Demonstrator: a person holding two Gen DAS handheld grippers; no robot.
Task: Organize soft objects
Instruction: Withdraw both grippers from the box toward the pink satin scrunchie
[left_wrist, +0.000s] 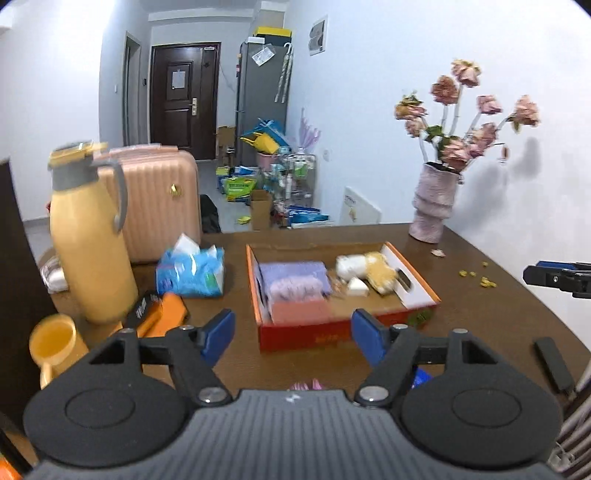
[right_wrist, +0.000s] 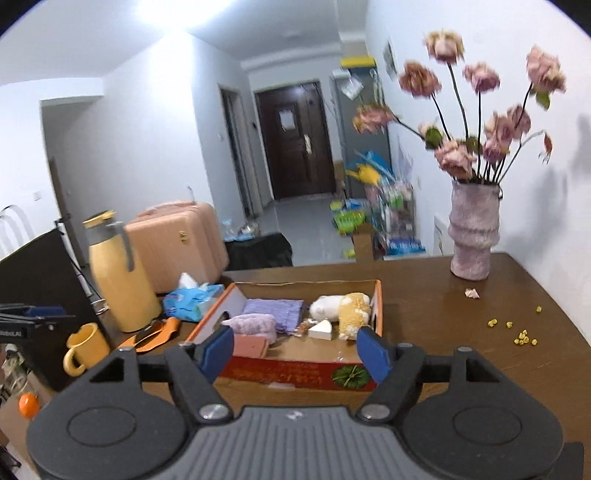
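Note:
An orange-red cardboard box (left_wrist: 306, 334) sits on the brown table. It holds a purple cloth (left_wrist: 295, 273), a fluffy lilac piece (left_wrist: 295, 287), a pink block (left_wrist: 301, 310) and a white-and-yellow plush toy (left_wrist: 369, 271). My left gripper (left_wrist: 293, 338) is open and empty, held in front of the box's near wall. In the right wrist view the same box (right_wrist: 295, 373) shows the purple cloth (right_wrist: 273, 308), the pink block (right_wrist: 249, 345) and the plush toy (right_wrist: 343, 308). My right gripper (right_wrist: 295, 352) is open and empty in front of the box.
A yellow thermos (left_wrist: 86, 240), a yellow mug (left_wrist: 55, 345), a blue tissue pack (left_wrist: 190, 271) and an orange case (left_wrist: 162, 314) stand left of the box. A pink vase with flowers (left_wrist: 434, 206) stands at the back right. Yellow crumbs (left_wrist: 476, 277) lie to the right.

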